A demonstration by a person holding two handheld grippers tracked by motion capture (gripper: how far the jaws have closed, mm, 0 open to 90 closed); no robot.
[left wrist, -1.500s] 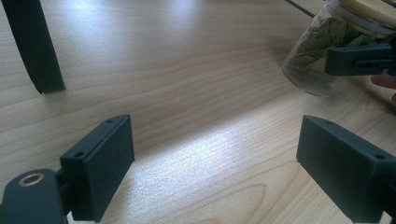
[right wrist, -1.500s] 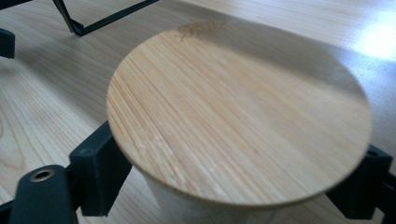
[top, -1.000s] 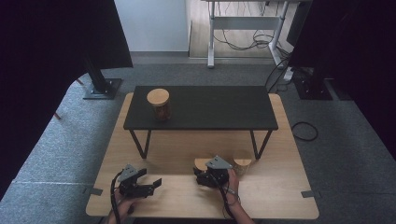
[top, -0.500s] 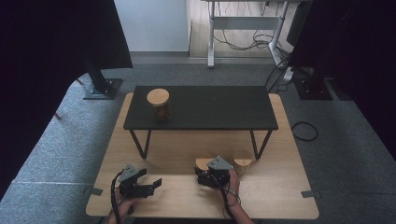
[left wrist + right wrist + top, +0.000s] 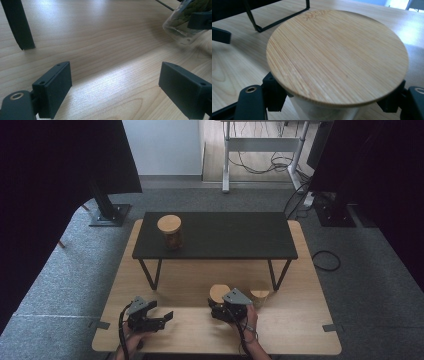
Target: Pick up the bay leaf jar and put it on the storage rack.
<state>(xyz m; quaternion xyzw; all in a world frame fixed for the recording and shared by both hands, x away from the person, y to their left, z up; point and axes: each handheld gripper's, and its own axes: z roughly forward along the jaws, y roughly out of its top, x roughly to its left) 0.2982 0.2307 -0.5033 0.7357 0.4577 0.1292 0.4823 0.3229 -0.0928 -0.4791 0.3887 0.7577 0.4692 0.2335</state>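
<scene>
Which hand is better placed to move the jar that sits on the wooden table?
Right. The right gripper is shut on the jar, its jaws clamped just below the bamboo lid. The left gripper is open over bare wood, off to the side.

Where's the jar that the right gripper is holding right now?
In the high view, the held jar sits near the wooden table's front edge, right of centre, in the right gripper, beside another jar.

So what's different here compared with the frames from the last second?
Nothing visibly changed. The right gripper stays clamped on the bamboo-lidded jar on the wooden table, and the left gripper stays open beside it.
</scene>
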